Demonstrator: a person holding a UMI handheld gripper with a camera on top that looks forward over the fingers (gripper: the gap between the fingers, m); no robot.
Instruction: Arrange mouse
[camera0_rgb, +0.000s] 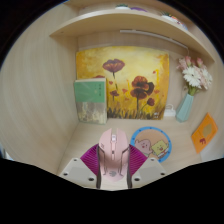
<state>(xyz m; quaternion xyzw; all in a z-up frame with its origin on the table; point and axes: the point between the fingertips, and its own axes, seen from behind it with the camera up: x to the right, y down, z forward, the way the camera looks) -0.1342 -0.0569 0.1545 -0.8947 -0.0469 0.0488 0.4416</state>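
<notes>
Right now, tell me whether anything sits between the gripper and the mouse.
Nothing does. The pink mouse already sits between the fingers of the gripper, with the pads close on either side; whether they press on it cannot be told. The round mat lies just to its right, beyond the fingers, clear of the grasp.

Item: my tool (113, 172), one, hand-held, pointed forward and level. Fingers: two, light-coloured, each with a magenta pad (93, 160) on the inner face. State: both pads pressed against the sides of the mouse (113, 147), held between them.
</notes>
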